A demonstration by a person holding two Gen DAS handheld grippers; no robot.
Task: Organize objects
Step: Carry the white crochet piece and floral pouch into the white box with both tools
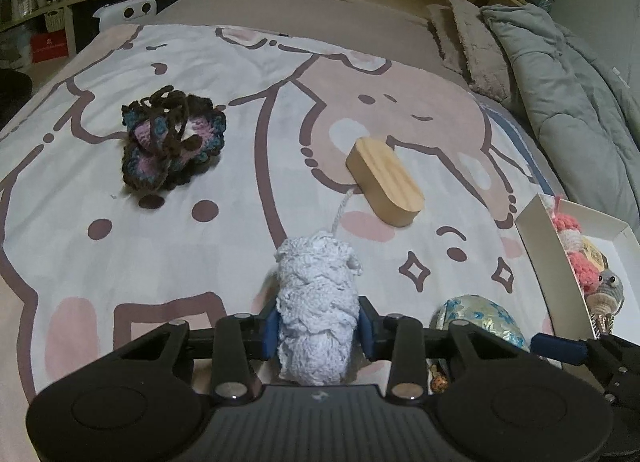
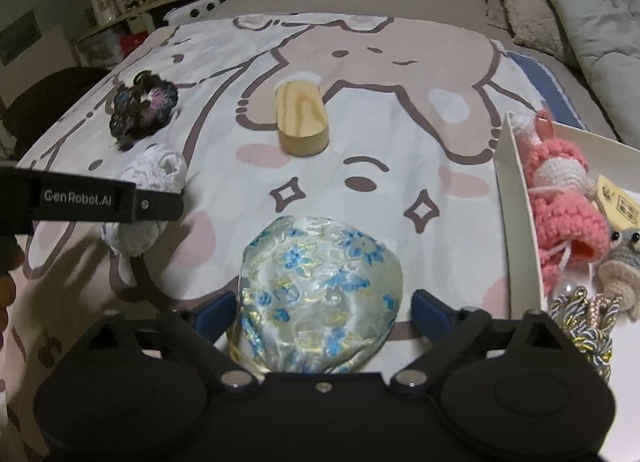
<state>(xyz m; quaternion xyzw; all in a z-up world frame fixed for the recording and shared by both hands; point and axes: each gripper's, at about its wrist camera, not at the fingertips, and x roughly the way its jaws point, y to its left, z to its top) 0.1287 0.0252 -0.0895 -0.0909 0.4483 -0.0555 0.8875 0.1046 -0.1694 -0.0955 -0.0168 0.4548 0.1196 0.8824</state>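
Progress stands at partway, judging by what lies where. A white box (image 2: 505, 181) sits at the right edge of the bed (image 1: 280, 17), on the cartoon-print blanket (image 1: 100, 262), and already holds several items: a pink crocheted doll (image 2: 560, 197), a small grey crocheted creature with bead eyes (image 2: 624, 258), a printed card (image 2: 620, 201) and a twisted blue-and-gold cord (image 2: 588, 326). How these are arranged deeper in the box cannot be told; its far side runs out of view.

Four items remain outside the box. A dark crocheted flower piece (image 1: 172, 141) lies well apart at the far left of the blanket. A wooden oval block (image 1: 384, 181) lies near the blanket's middle. A white crocheted piece (image 1: 316, 310) is in the left tongs (image 1: 318, 326), whose blue pads press into its sides; the jaws are drawn in narrow on it, and a yarn tail trails forward toward the block. Whether it is lifted clear of the blanket cannot be told. A blue-flowered brocade pouch (image 2: 320, 294) rests on the blanket just beside the box, between the pads of the right tongs (image 2: 320, 308); those jaws stand wide, with a gap showing on each side of the pouch, so nothing is held there.

Outstanding, in my judgement: white piece and pouch to the box first, both near it; block and flower piece after.
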